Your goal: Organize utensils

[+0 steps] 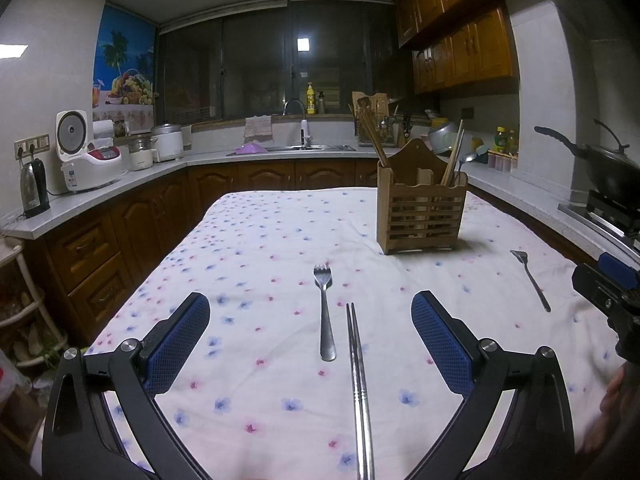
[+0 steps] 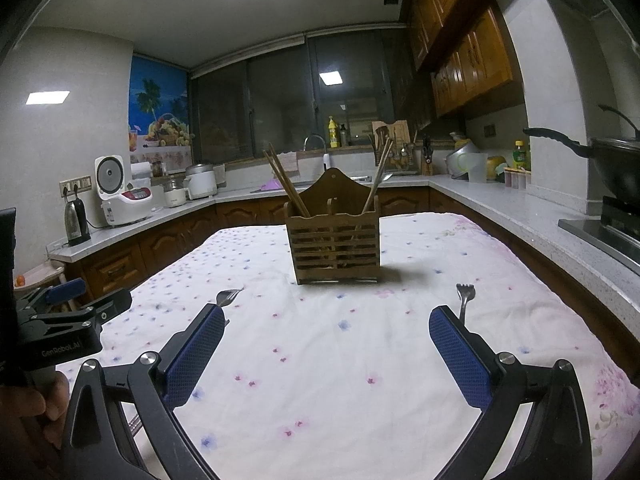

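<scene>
A floral tablecloth (image 1: 256, 248) covers the table. On it a steel fork (image 1: 326, 312) lies between my left gripper's fingers, with a pair of metal chopsticks (image 1: 358, 380) just to its right. My left gripper (image 1: 311, 304) is open above them and holds nothing. A second fork (image 1: 530, 280) lies further right. The slatted wooden holder (image 1: 422, 216) stands behind with wooden chopsticks (image 1: 374, 136) and a spoon (image 1: 468, 158) in it. My right gripper (image 2: 328, 314) is open and empty, facing the holder (image 2: 336, 244), with one fork (image 2: 230, 298) by its left finger and the other fork (image 2: 466, 298) by its right.
A grey counter (image 1: 120, 188) wraps round the table, with a rice cooker (image 1: 86, 160) and kettle (image 1: 34, 188) on the left. There is a sink (image 1: 308, 147) at the back and a wok (image 1: 608, 168) on the stove at right. A hand (image 2: 32, 412) holds the left gripper (image 2: 92, 296).
</scene>
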Available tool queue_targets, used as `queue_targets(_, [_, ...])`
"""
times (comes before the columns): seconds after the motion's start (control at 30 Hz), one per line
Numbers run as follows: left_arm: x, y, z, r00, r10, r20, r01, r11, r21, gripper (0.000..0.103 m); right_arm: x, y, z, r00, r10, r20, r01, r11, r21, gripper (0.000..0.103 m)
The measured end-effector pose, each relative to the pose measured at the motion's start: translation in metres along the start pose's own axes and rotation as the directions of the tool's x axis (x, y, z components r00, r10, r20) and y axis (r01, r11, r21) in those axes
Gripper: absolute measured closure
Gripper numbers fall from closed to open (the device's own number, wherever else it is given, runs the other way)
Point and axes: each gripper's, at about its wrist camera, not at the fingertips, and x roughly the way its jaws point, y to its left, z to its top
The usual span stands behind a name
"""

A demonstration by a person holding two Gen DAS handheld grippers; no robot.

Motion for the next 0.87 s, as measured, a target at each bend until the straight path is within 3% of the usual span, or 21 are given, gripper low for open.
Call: queue_targets(0.87, [0.005, -0.0077, 0.0075, 1.0, -0.027, -0.003, 0.027, 1.0, -0.009, 0.0, 0.0073, 0.0034, 0.0091, 1.0, 0.001, -0.023, 0.0, 1.0, 0.013, 0.0])
